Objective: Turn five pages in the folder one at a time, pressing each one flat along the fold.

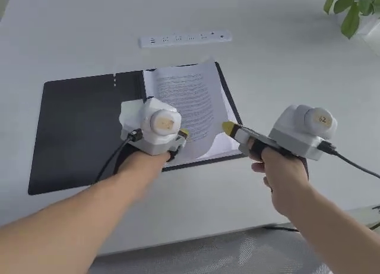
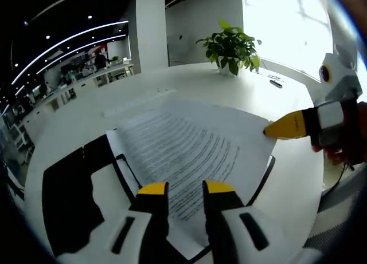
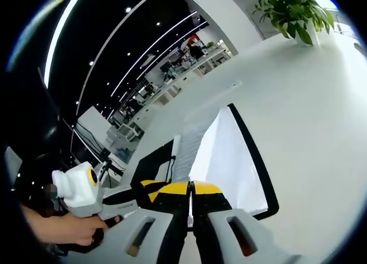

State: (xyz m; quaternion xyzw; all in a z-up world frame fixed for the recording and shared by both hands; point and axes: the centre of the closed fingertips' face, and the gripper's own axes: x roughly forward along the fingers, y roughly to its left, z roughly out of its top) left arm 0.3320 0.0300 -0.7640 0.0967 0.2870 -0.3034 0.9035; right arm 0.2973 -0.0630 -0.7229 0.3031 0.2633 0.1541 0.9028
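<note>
Yellow tips of the left gripper (image 2: 185, 188) parted a little, nothing between them, poised just above the lower part of the white printed page (image 2: 183, 144). Over on the right gripper (image 3: 189, 189), yellow tips pressed tight together, pinching that page at its right edge, holding it up in a curve off the sheets beneath. From the head view, both grippers low at the right half of the black open folder (image 1: 77, 125), left one near the fold, right one reaching in from just past the folder's right edge. Folder flat on the white table (image 1: 285, 60), left half bare and black. Beyond it, a white power strip (image 1: 185, 39); well off at the far corner, a leafy green plant (image 1: 350, 9).
</note>
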